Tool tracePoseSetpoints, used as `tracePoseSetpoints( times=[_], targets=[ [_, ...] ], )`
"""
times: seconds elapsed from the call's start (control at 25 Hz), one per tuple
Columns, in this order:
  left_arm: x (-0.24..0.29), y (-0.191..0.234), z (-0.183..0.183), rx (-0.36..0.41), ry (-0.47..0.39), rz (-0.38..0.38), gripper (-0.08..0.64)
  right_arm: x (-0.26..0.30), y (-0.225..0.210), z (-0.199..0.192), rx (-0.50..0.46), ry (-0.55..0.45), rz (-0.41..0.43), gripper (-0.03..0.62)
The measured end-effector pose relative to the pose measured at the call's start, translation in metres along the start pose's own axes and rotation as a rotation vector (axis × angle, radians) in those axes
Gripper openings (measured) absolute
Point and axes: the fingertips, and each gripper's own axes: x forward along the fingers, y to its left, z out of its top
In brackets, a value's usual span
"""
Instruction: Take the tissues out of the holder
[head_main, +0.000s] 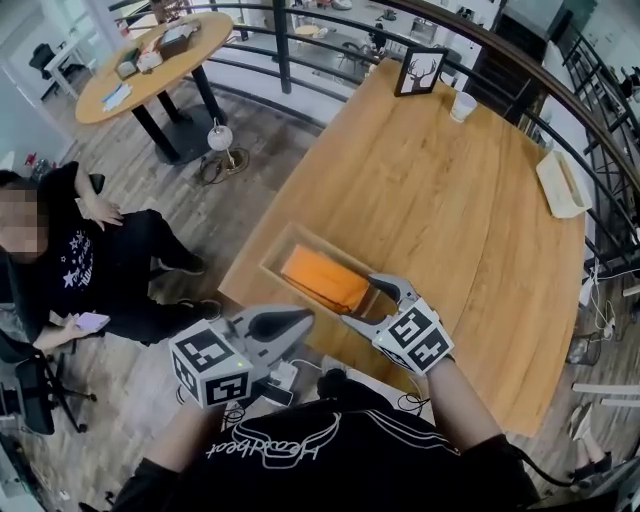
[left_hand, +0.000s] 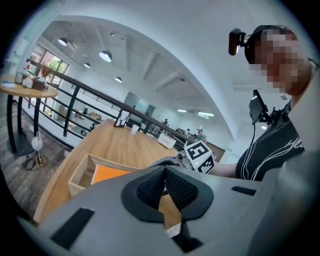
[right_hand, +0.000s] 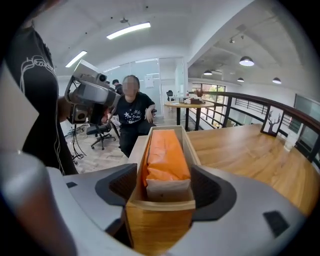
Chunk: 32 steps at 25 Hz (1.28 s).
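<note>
My right gripper (right_hand: 164, 187), jaws wide apart and gripping nothing, straddles the near end of the holder (right_hand: 160, 227). The tissues (right_hand: 165, 152) lie inside, lengthwise, dead ahead. My left gripper (left_hand: 165, 187), closed and empty, hangs aside.

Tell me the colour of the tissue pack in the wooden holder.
Orange tissue pack, white at its near end; shows best in the right gripper view.

Left gripper (head_main: 303, 320) sits low at the person's left, jaws closed together. Right gripper (head_main: 358, 299) points forward and downward, its jaws spread wide apart.
</note>
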Motion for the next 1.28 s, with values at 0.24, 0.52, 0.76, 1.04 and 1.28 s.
tracePoseSetpoints(
  times=[0.24,0.52,0.76,1.04,1.28],
  targets=[
    [-0.006,0.013,0.001,-0.027,-0.027,0.026,0.012,0.015,-0.007,-0.005,0.011,0.072,-0.011,0.308],
    [-0.013,0.021,-0.003,-0.042,-0.045,0.058,0.012,0.028,-0.011,-0.015,0.046,0.133,-0.005,0.305],
    [-0.023,0.022,-0.005,-0.054,-0.058,0.078,0.012,0.033,-0.008,-0.019,0.011,0.212,-0.026,0.283],
    [-0.033,0.025,-0.012,-0.063,-0.054,0.101,0.012,0.033,-0.009,-0.019,0.012,0.208,-0.04,0.238],
    [-0.043,0.02,-0.014,-0.075,-0.052,0.114,0.012,0.029,-0.006,-0.017,0.025,0.179,-0.057,0.227]
  ],
)
